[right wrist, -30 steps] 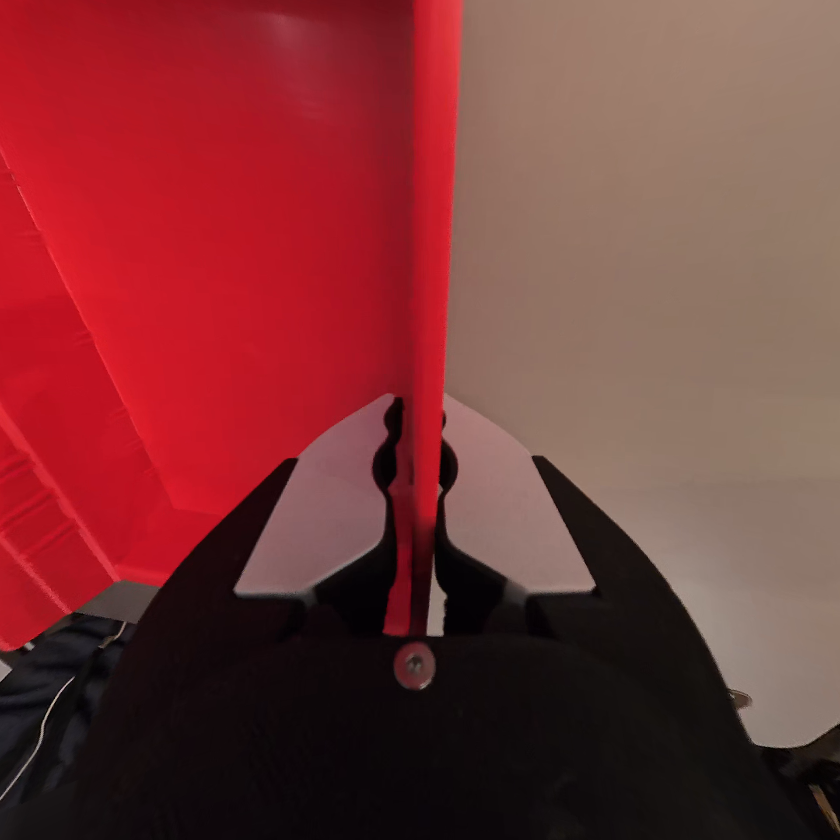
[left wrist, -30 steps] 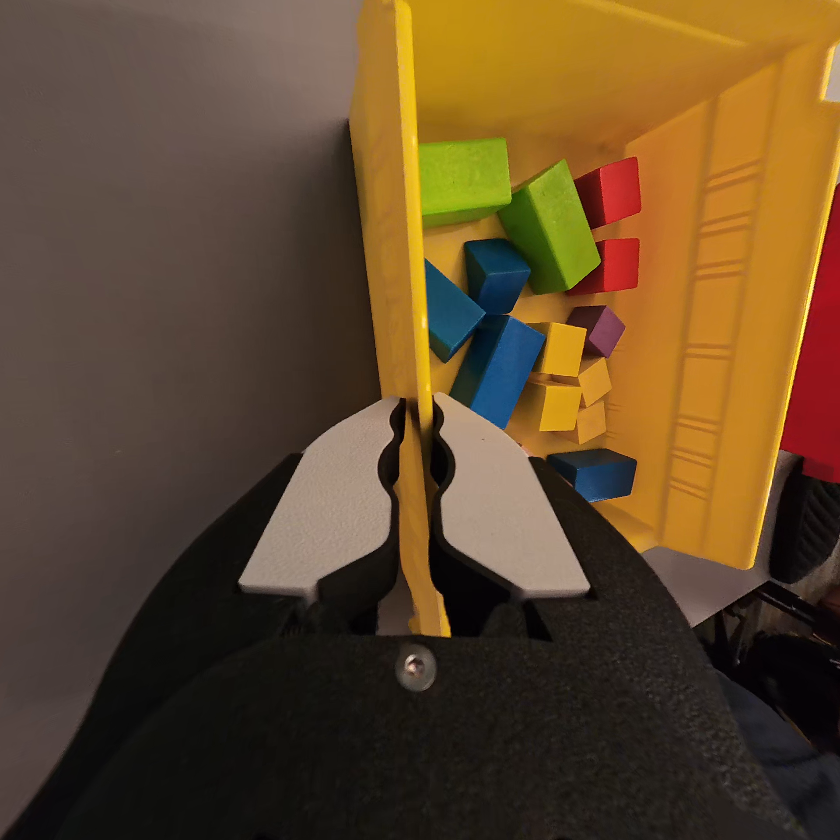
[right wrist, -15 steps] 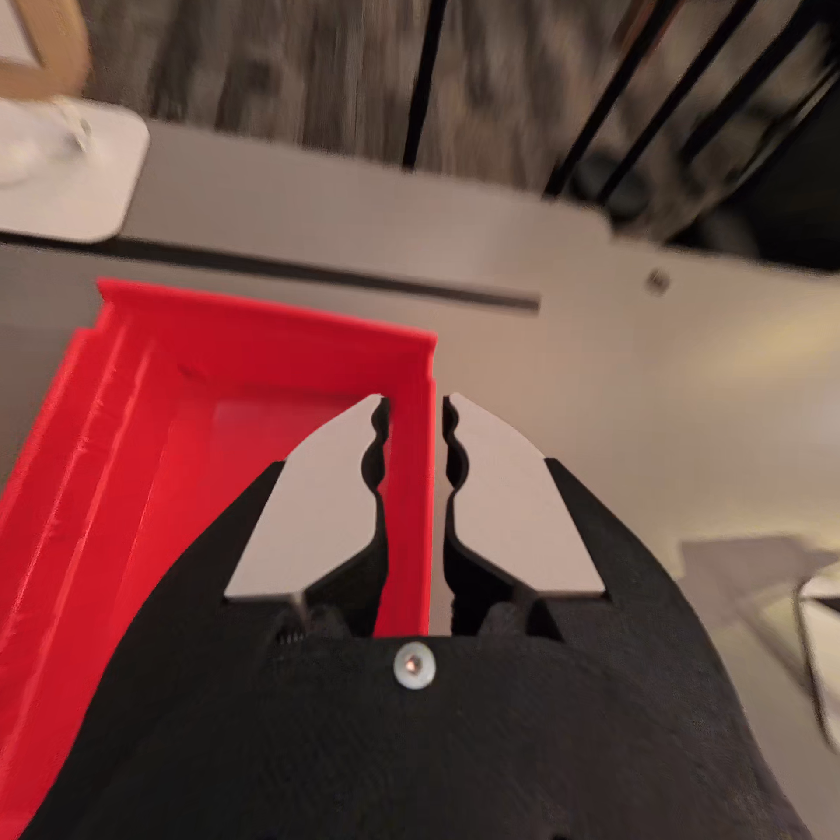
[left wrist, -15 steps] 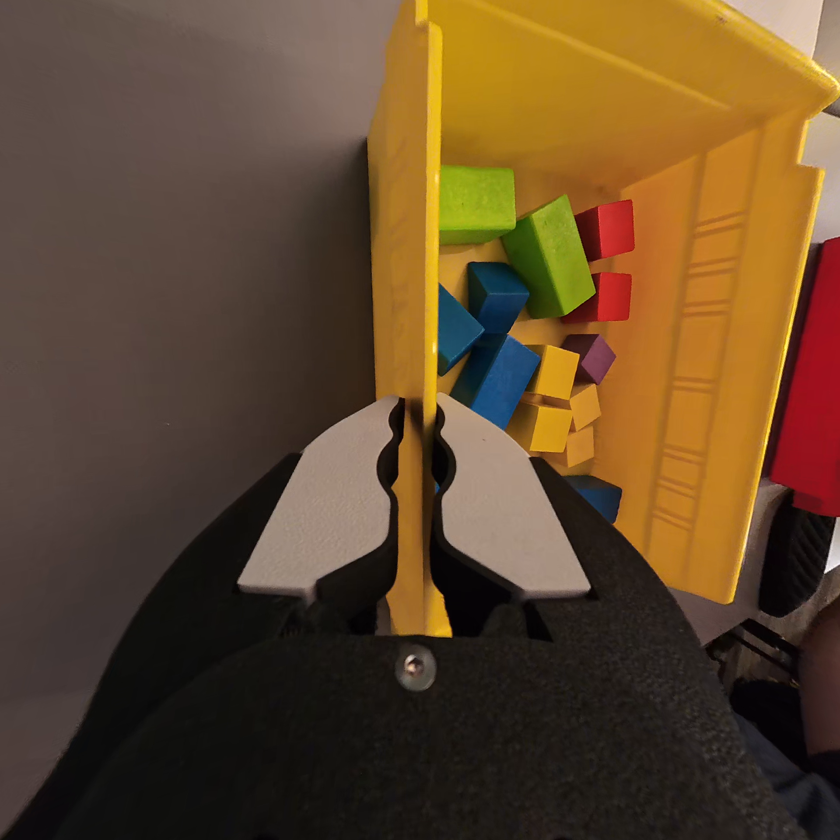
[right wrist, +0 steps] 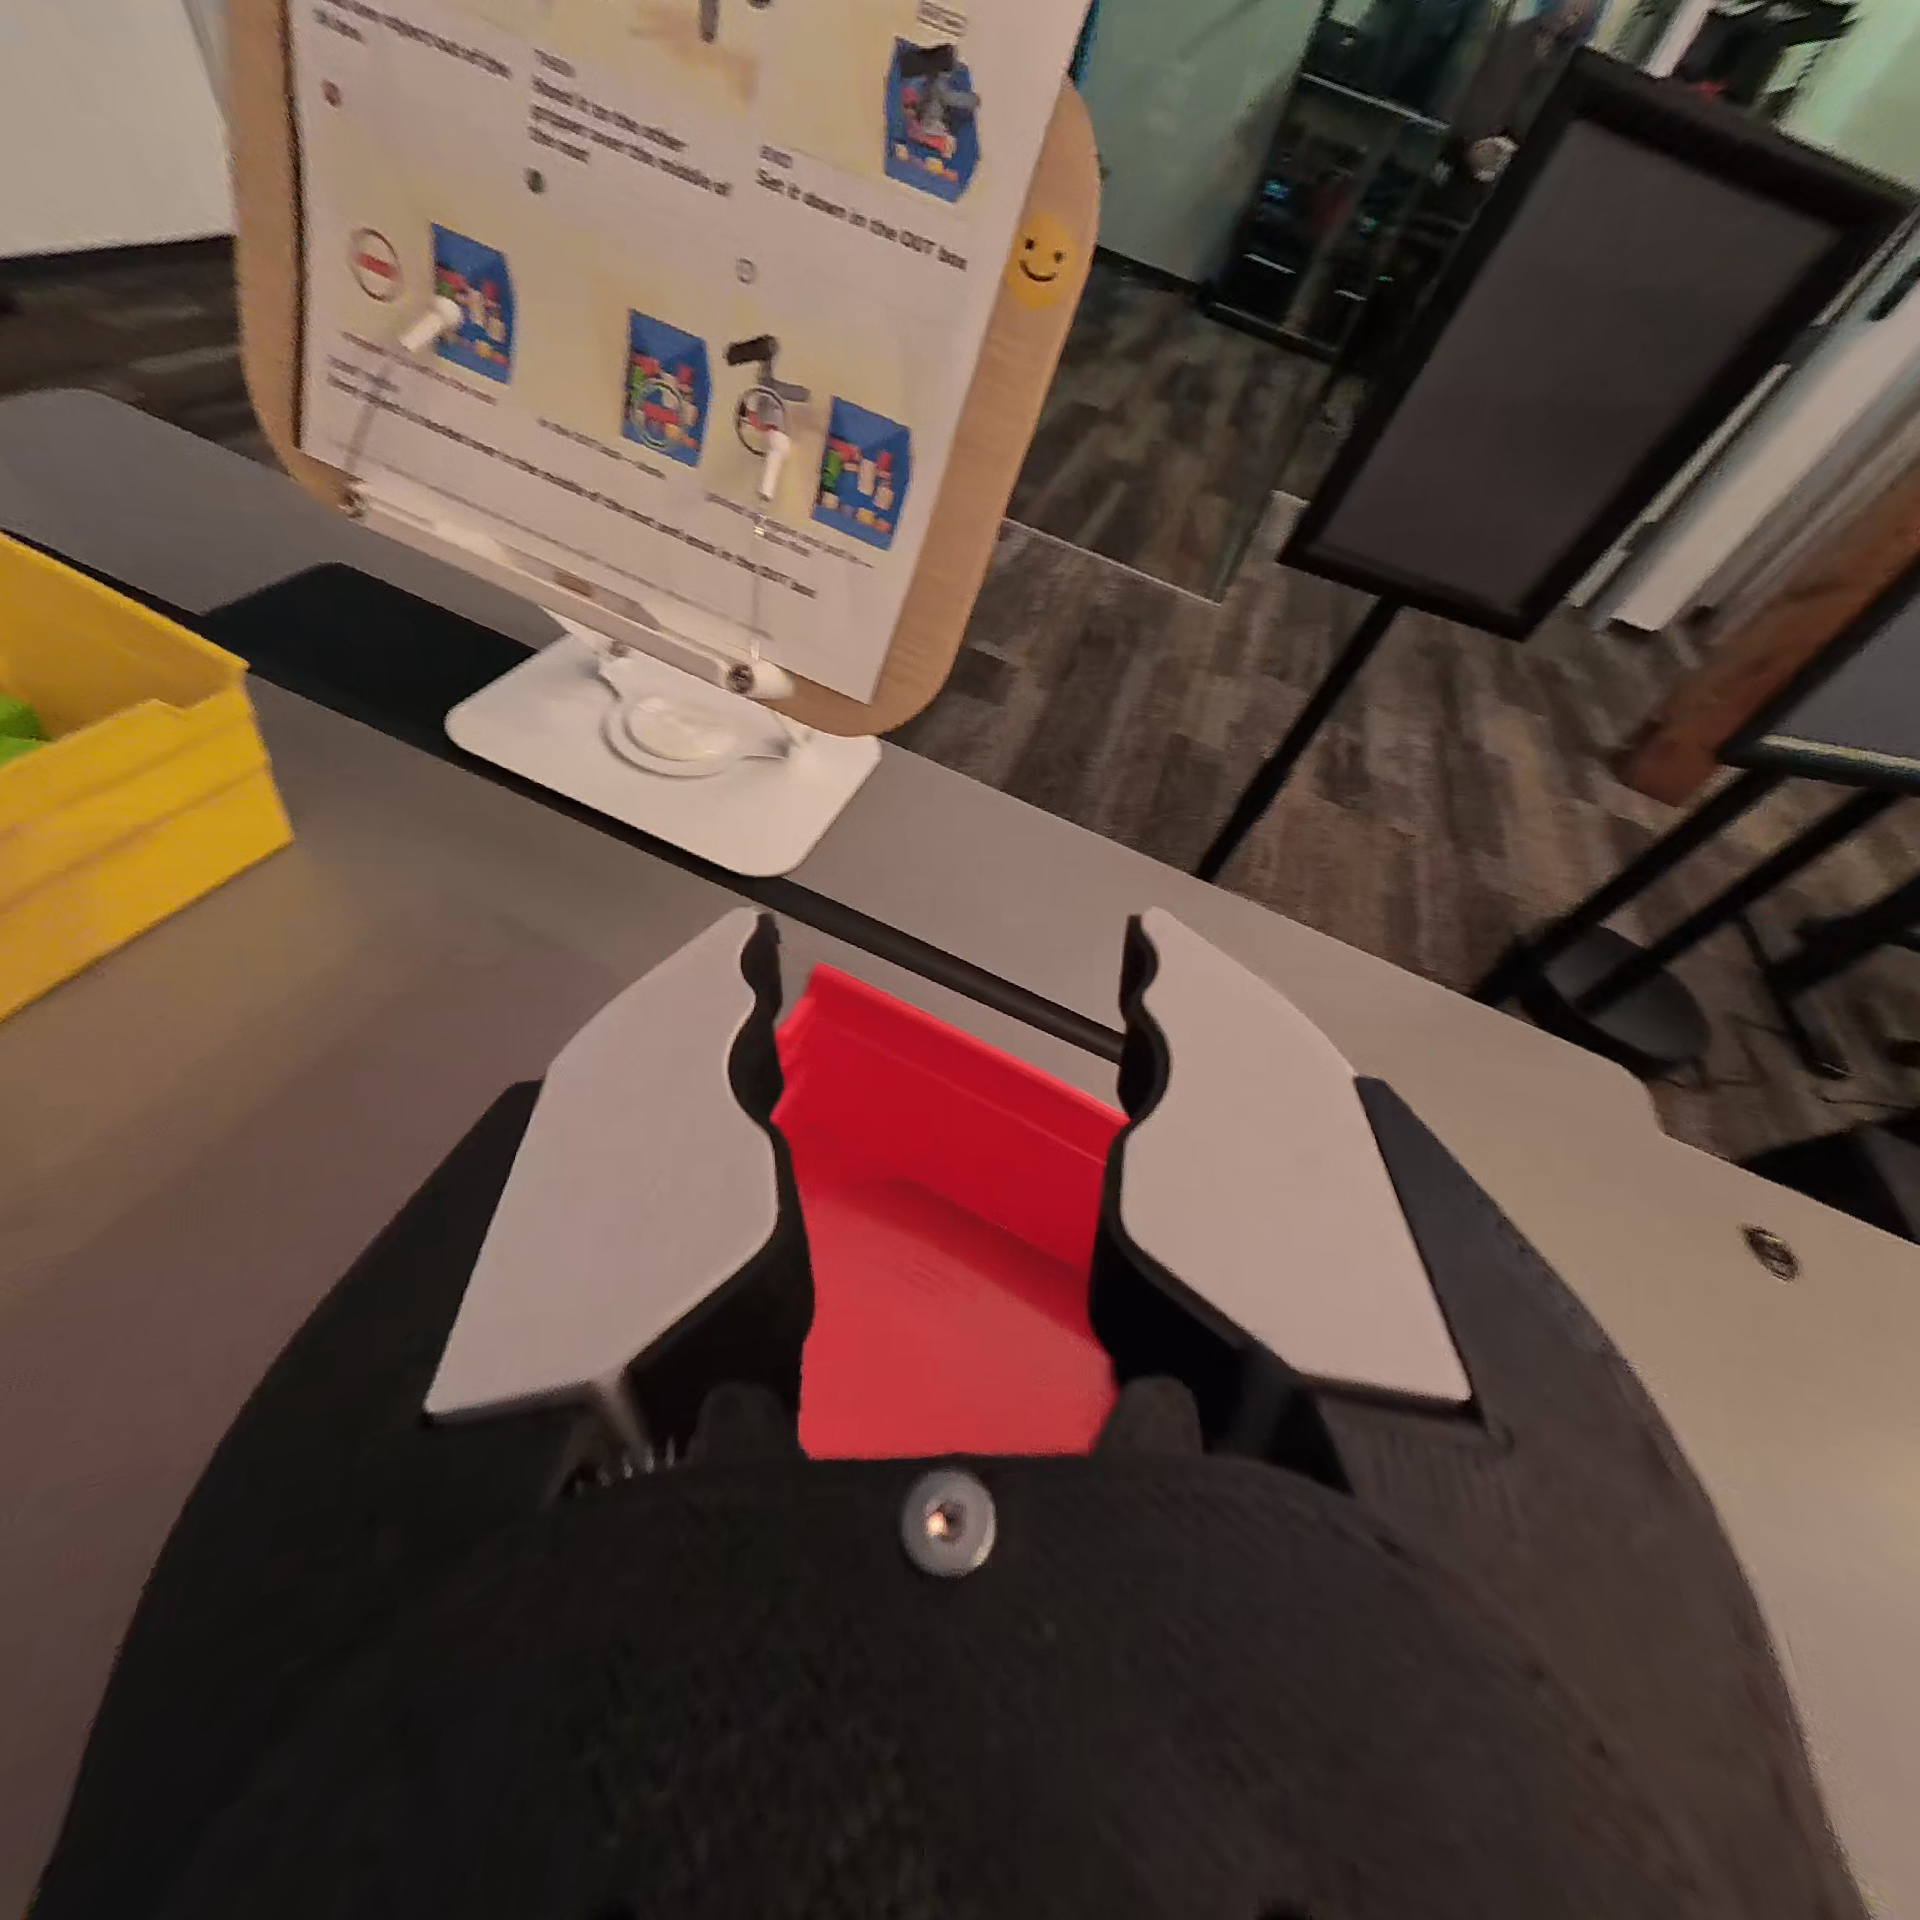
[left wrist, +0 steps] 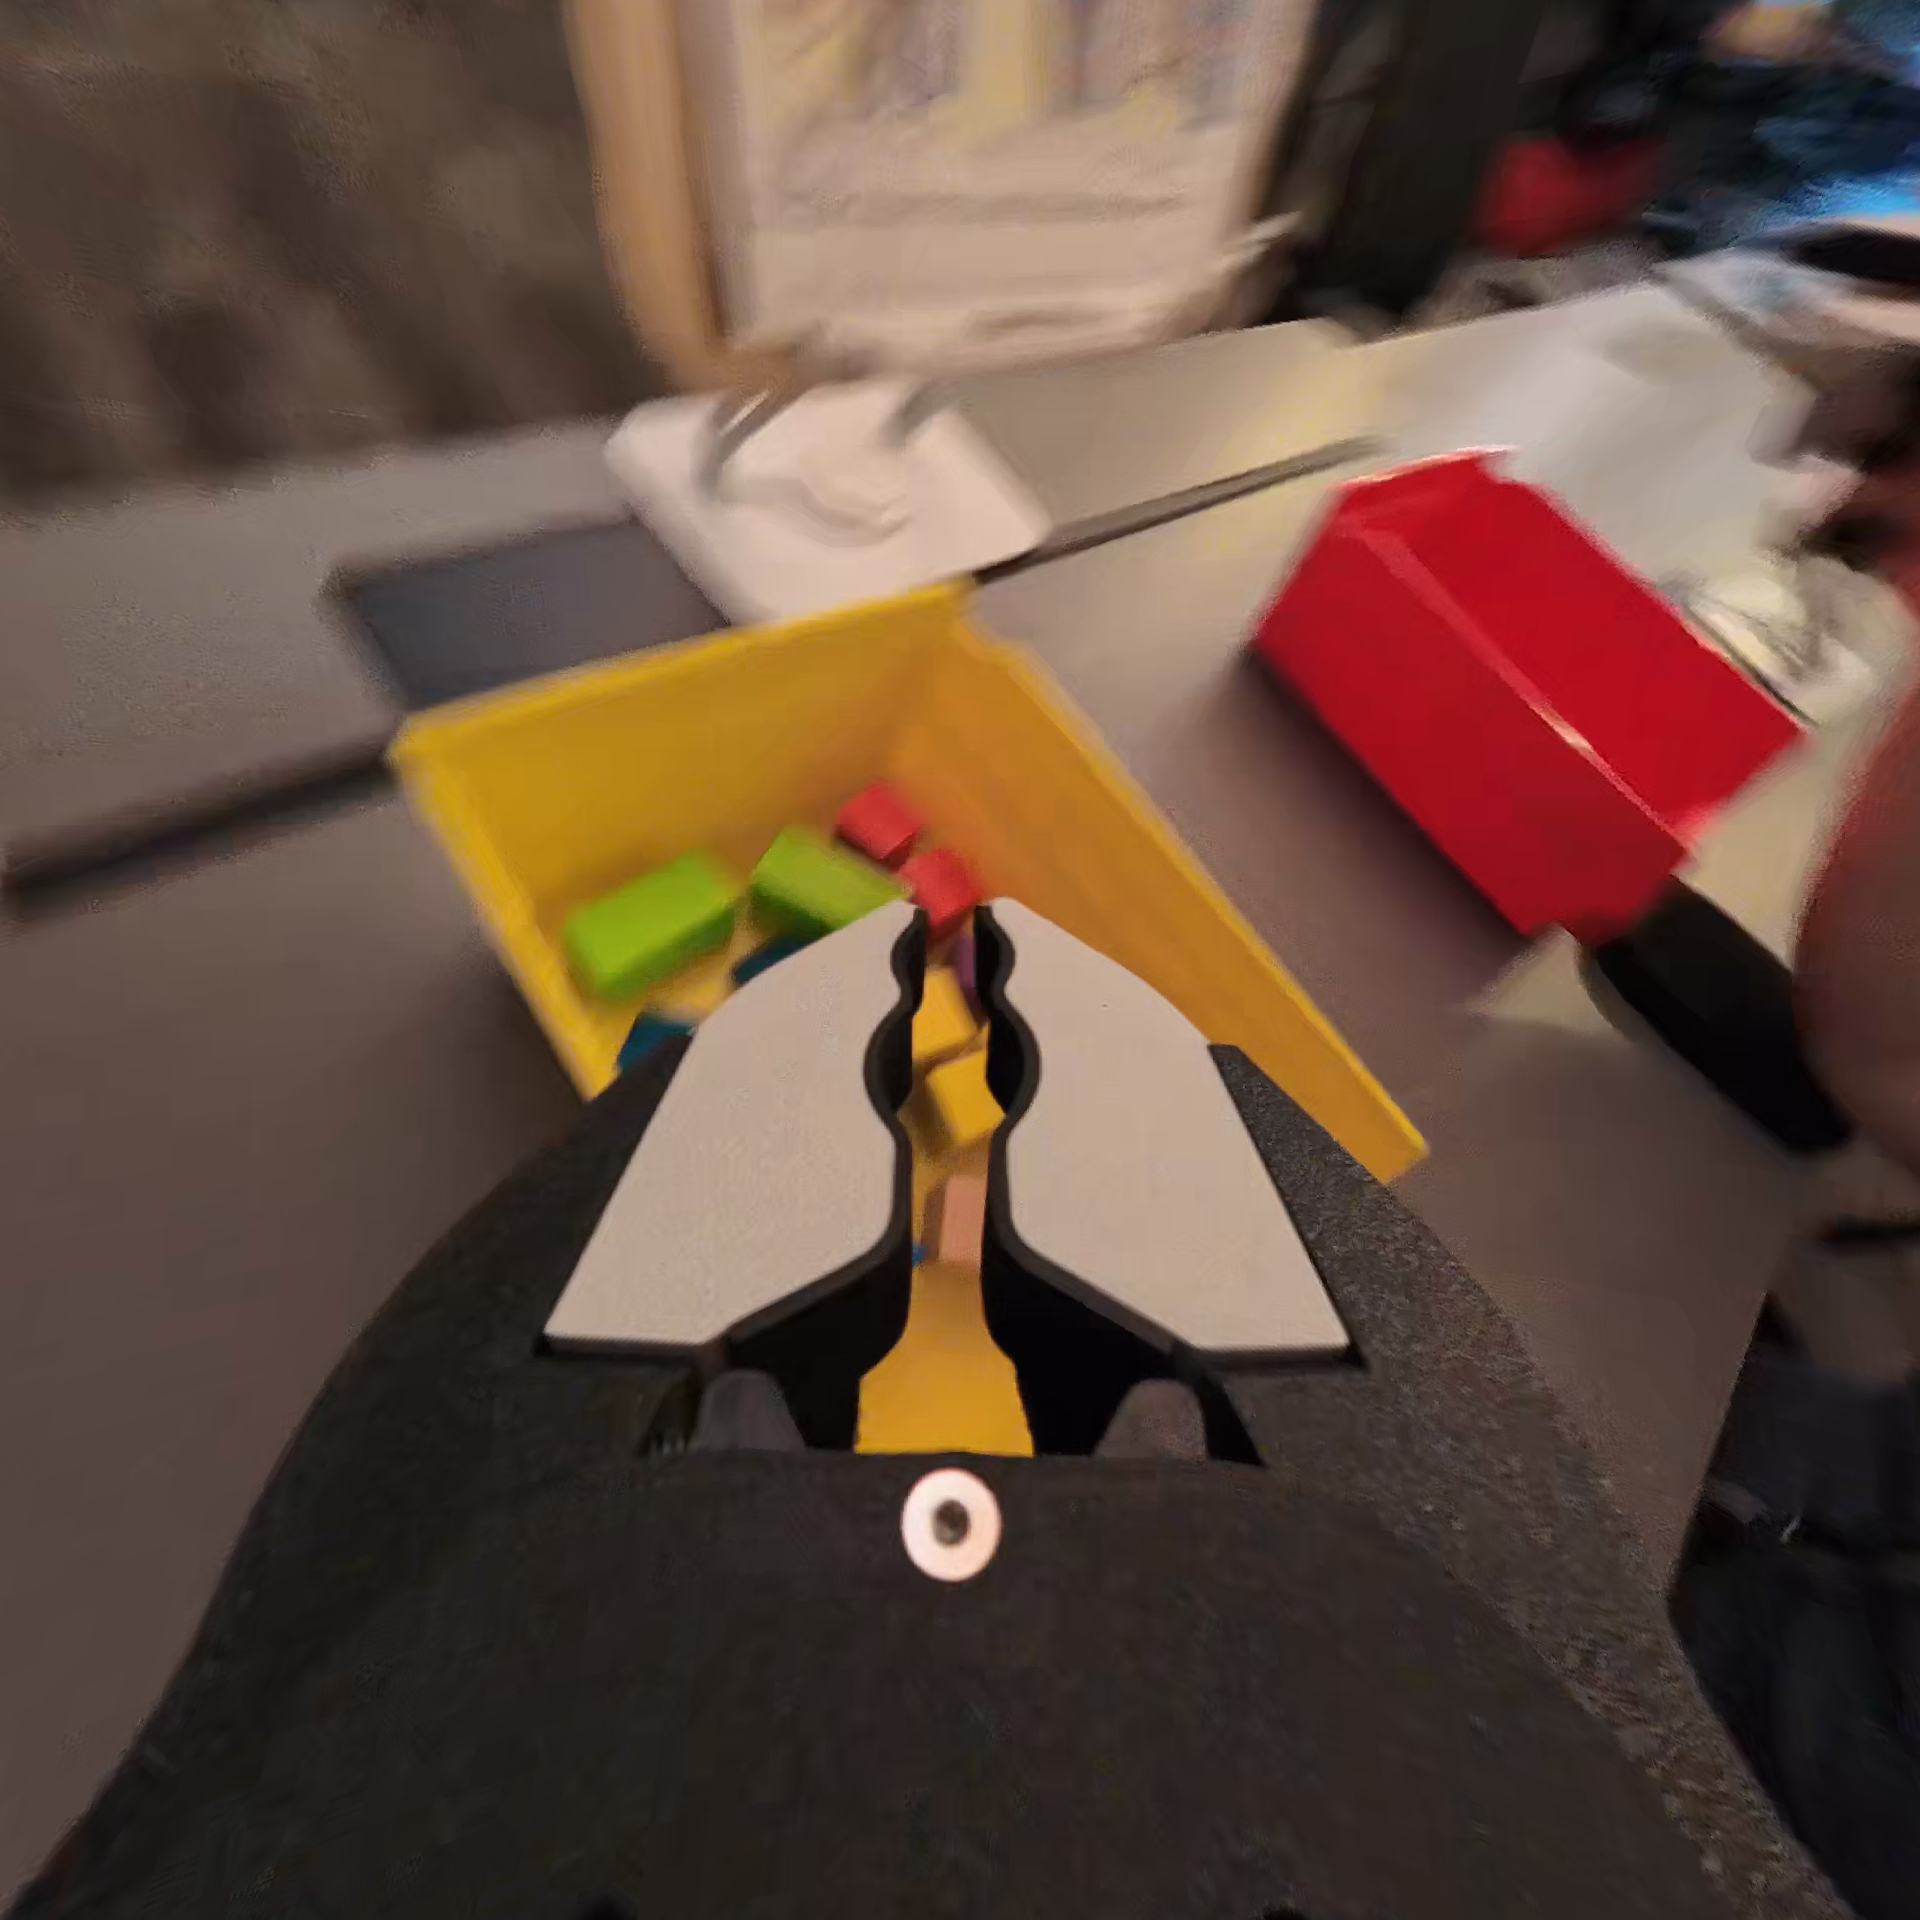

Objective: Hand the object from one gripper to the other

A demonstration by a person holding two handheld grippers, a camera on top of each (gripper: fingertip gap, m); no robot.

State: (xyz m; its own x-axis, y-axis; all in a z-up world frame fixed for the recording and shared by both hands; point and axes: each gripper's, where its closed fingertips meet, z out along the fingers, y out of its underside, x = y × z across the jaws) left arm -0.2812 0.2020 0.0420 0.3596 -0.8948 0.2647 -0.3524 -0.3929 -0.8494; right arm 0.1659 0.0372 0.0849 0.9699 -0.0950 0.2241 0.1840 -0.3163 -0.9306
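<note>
Our left gripper, jaws nearly together and pinching nothing, hovers over small wooden blocks in the yellow bin, likely light, stiff, best pinched across flat sides, while our right gripper gapes above the red bin.

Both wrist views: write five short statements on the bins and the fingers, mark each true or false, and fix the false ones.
1. The yellow bin holds coloured blocks. True.
2. The red bin holds several blocks. False: the part of its floor seen in the right wrist view is bare.
3. The right gripper has its fingers spread, gripping nothing. True.
4. The left gripper has its fingers spread wider than the right's. False: only a narrow gap is between them.
5. The green blocks lie in the red bin. False: they lie in the yellow bin.
</note>
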